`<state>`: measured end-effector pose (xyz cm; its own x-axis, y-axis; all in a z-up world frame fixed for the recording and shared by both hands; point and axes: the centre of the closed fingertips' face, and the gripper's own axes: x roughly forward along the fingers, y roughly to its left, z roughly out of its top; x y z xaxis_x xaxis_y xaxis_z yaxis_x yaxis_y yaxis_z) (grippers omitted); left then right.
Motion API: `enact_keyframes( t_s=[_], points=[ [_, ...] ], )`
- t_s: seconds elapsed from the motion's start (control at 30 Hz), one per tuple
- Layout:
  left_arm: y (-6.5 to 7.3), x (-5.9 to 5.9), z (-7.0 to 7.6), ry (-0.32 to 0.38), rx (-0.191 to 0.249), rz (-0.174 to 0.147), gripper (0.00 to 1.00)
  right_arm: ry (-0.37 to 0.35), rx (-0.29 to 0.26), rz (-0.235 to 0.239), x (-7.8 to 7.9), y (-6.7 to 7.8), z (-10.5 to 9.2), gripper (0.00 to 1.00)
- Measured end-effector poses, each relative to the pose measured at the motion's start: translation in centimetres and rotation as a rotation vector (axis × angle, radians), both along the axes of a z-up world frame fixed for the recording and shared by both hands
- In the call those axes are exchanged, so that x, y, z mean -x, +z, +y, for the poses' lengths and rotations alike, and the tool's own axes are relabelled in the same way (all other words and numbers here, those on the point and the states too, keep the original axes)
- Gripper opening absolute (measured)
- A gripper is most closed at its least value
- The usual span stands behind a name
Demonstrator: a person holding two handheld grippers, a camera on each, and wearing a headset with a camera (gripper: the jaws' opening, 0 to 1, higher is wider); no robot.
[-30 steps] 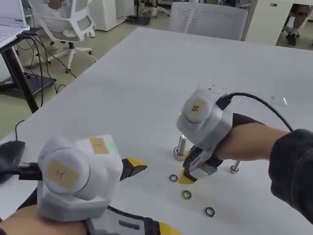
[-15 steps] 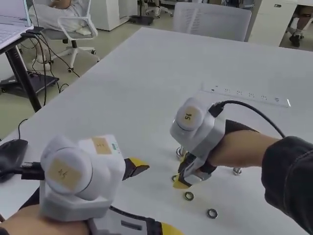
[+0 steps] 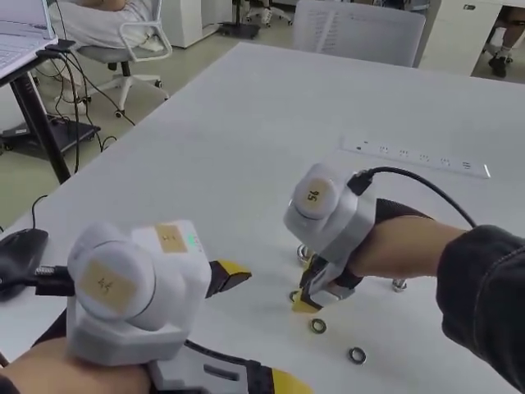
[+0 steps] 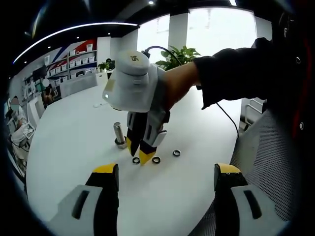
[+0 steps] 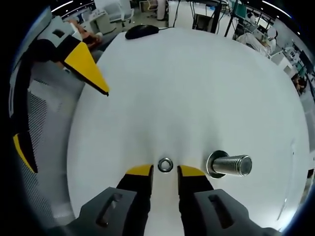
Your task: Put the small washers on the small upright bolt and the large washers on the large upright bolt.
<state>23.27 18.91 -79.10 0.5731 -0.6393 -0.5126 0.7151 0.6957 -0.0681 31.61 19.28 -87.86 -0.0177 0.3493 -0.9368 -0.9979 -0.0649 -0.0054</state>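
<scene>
My right gripper [image 3: 305, 302] points down at the white table [image 3: 246, 148], open by a narrow gap. A small washer [image 5: 165, 165] lies on the table between its yellow fingertips [image 5: 140, 170], not clamped. Just right of it in the right gripper view lies the large upright bolt [image 5: 231, 165]; the left gripper view shows that bolt [image 4: 118, 134] behind the right gripper [image 4: 140, 156]. Two more washers [image 3: 318, 326] [image 3: 357, 355] lie nearer me. The small bolt [image 3: 399, 286] stands beyond my right hand. My left gripper [image 4: 166, 172] hovers wide open and empty at the near left.
A white power strip [image 3: 414, 158] lies farther back on the table, with the right gripper's cable running toward it. A dark mouse [image 3: 16, 250] sits at the left edge. A grey chair [image 3: 361, 33] stands at the far edge, and a desk with cables to the left.
My right gripper has dropped lower and slightly left, so its tips now flank the washer beside the large bolt. The left gripper has hardly moved. The head camera has shifted a little.
</scene>
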Motion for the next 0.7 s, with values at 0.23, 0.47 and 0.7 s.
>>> enact_keyframes(
  t_s=[0.23,0.47,0.7],
  points=[
    [0.08,-0.04,0.07,0.002,0.001,-0.002,0.79,0.019,0.001,-0.013,0.06,0.02,0.11,0.19],
    [0.17,-0.11,0.13,0.005,0.004,-0.004,0.79,0.036,0.008,-0.022,0.25,0.01,0.13,0.16],
    [0.15,-0.11,0.11,0.006,0.003,-0.005,0.79,0.033,0.007,-0.022,0.17,0.0,0.1,0.15]
  ],
)
